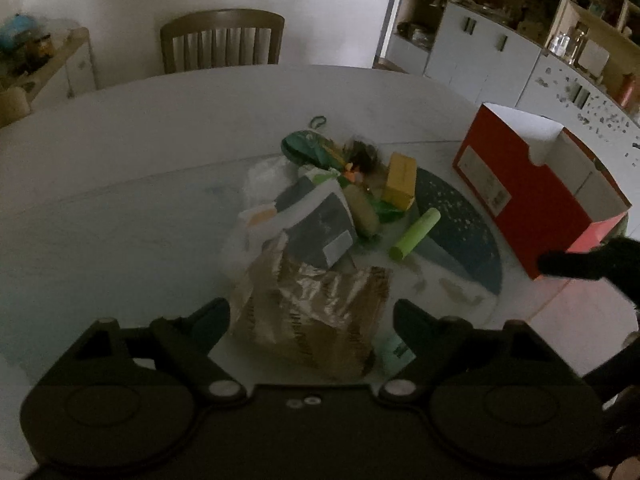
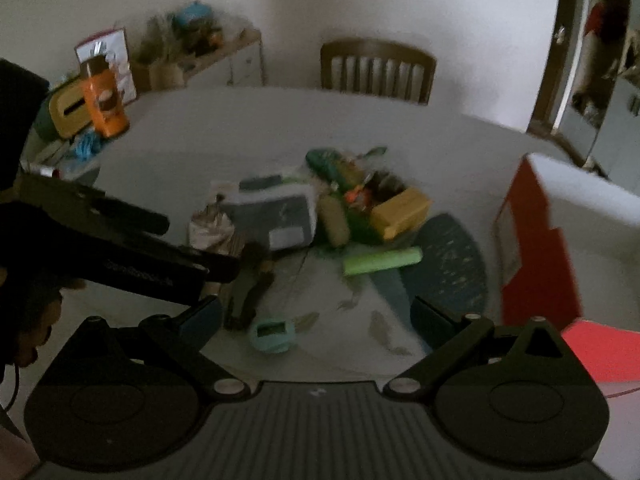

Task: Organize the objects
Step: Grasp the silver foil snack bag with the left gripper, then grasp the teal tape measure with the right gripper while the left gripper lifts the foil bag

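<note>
Both tongs, left gripper [image 1: 310, 322] and right gripper [image 2: 316, 314], stand released, grasping nothing. Left of the red box [image 1: 532, 200] lies a green tube [image 1: 416, 233].

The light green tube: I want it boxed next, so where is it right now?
The light green tube lies flat on the table, right of the pile, just in front of the yellow box, with the red box farther right.
</note>
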`<state>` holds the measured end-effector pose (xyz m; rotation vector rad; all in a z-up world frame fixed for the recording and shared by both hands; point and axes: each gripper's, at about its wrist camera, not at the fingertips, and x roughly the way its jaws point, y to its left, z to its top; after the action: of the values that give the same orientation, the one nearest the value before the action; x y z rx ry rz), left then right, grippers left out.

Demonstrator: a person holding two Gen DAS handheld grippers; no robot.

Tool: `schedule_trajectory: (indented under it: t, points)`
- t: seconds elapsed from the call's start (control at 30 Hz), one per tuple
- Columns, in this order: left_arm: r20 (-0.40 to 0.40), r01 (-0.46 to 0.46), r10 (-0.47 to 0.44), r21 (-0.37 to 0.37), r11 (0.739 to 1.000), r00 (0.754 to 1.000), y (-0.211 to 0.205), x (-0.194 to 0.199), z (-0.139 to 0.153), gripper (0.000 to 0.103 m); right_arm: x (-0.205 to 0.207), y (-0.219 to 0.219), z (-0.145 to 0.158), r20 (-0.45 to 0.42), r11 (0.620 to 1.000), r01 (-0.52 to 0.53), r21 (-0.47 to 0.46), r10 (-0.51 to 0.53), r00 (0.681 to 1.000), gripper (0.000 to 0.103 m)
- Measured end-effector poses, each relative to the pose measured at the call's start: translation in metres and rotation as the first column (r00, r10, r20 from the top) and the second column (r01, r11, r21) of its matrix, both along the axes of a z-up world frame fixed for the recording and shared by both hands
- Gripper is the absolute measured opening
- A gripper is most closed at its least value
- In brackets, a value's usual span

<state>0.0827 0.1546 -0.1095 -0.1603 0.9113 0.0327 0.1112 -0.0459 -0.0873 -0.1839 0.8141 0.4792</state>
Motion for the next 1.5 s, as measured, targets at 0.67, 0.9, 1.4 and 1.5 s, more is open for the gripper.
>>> schedule_trajectory:
  t: [0.67,0.9,1.4,1.5]
  points:
    - [-0.021,0.044,-0.045,-0.057,0.997,0.999,0.006,0.016,-0.025,0.084,0.026,0.044,-0.064,-0.156,0.973,-0.217,-0.081,0.202,0.967,0.085]
    - [-0.012,0.046,-0.047,-0.088,0.995,0.999,0.013,0.010,-0.023,0.064,0.029,0.044,-0.069,-0.176,0.967,-0.240,-0.086,0.222,0.959,0.064]
    - [-0.001,0.037,-0.038,-0.153,0.987,0.999,0.021,-0.002,-0.020,0.053,0.031,0.044,-0.067,-0.158,0.975,-0.194,-0.105,0.176,0.972,0.038]
    - [-0.001,0.039,-0.039,-0.159,0.987,0.999,0.022,-0.006,-0.019,0.053,0.032,0.042,-0.067,-0.164,0.981,-0.165,-0.102,0.147,0.975,0.038]
